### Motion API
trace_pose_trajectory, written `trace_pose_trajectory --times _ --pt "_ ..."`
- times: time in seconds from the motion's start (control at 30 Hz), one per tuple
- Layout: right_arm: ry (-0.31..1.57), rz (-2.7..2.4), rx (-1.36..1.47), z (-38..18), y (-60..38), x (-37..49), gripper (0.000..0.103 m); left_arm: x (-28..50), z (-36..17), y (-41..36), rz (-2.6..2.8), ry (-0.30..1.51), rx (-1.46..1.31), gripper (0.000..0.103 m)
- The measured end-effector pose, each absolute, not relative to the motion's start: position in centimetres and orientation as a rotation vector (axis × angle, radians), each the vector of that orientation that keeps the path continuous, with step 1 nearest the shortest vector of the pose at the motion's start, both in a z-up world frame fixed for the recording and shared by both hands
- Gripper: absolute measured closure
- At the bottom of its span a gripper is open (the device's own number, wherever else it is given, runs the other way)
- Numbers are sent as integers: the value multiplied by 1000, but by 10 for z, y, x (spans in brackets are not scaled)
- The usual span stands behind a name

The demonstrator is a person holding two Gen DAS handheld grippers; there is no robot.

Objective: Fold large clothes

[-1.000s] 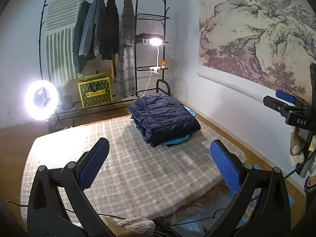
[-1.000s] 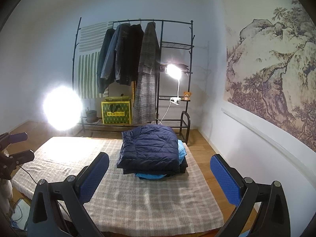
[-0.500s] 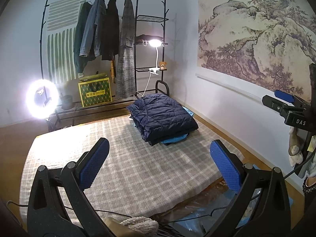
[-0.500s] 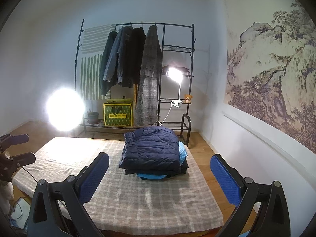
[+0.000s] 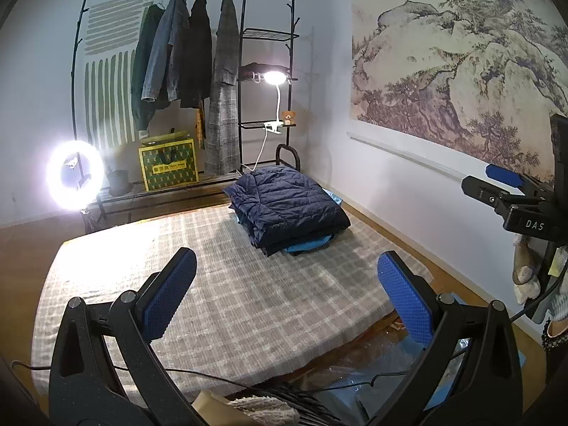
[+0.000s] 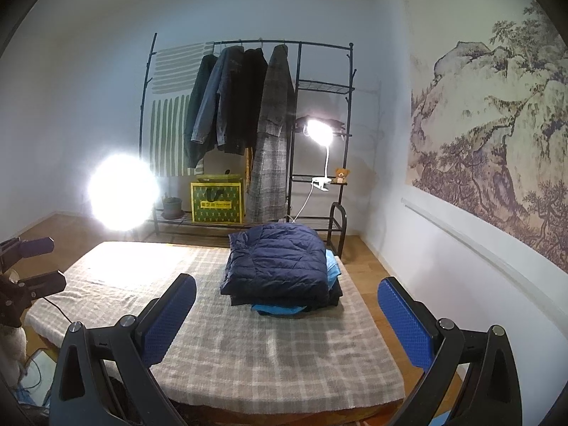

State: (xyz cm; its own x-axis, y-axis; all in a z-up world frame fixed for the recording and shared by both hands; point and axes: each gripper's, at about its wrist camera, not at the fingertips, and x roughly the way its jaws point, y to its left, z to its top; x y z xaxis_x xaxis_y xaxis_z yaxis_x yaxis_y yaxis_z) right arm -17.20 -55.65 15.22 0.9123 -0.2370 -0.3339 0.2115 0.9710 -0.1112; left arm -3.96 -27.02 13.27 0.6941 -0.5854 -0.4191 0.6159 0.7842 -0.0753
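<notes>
The left tool [image 5: 285, 294] and the right tool [image 6: 287, 316] both hang spread wide and empty above the near edge of the plaid-covered mattress [image 6: 269, 351]. Further out, at about 12 o'clock in the right wrist view, a folded navy puffer jacket [image 6: 280, 262] tops a small stack of folded clothes with a light blue garment [image 6: 278, 307] showing beneath. Beyond stands the clothes rack [image 6: 248, 124] with hanging coats, a ring light [image 5: 76, 174] at 9 o'clock.

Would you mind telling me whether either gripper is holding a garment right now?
No, the left gripper and right gripper both stand open and empty above the plaid mat, short of the folded navy jacket.
</notes>
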Motion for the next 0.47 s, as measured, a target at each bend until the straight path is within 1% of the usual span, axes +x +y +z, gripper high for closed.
trace_pose_trajectory --times 0.47 --pt "398 -196 -91 125 -539 -168 0 -49 112 -267 -662 446 74 0"
